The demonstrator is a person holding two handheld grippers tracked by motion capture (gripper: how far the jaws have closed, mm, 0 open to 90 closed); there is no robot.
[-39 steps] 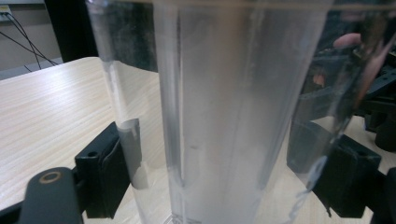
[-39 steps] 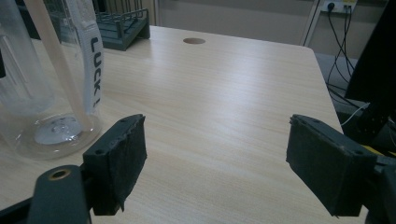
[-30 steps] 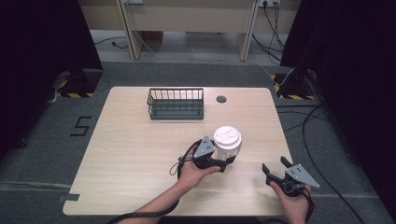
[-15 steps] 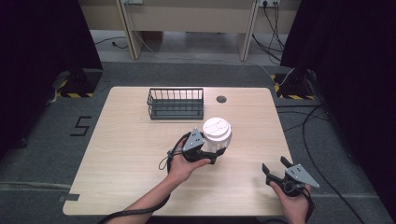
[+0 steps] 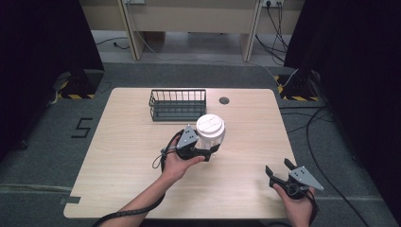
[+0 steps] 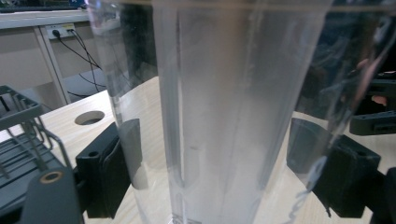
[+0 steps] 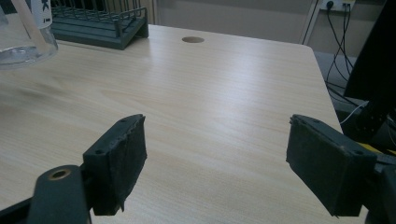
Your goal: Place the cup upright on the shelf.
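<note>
Left gripper (image 5: pixel 208 152) mid-bench, its jaws clenched on a clear plastic cup (image 5: pixel 209 137) with a white lid (image 5: pixel 210 124). In the left gripper view the cup (image 6: pixel 219 112) sits between the two black jaws, one pad pressed on each side of the wall, and runs out of frame at the top. Cup upright or near upright in the high view, lid facing up; whether its base touches the bench cannot be told from here. The hand (image 5: pixel 178 163) holding that gripper comes in from the bottom edge, cable looped beside it.

Cup lies just in front of the wire basket (image 5: pixel 178 104), apart from it, nearer the person. Basket also shows at the left edge of the left gripper view (image 6: pixel 21 154). Round cable hole (image 5: pixel 224 100) in the bench (image 5: pixel 118 161) sits to the right of the basket, near the far edge.

Right gripper (image 5: pixel 276 170) near the bench's near right corner, well apart from the cup. Its jaws are released, spread wide with nothing between them in the right gripper view (image 7: pixel 217 158), just bare bench top. Cup's base (image 7: pixel 25 35) shows at the top left of that view.
</note>
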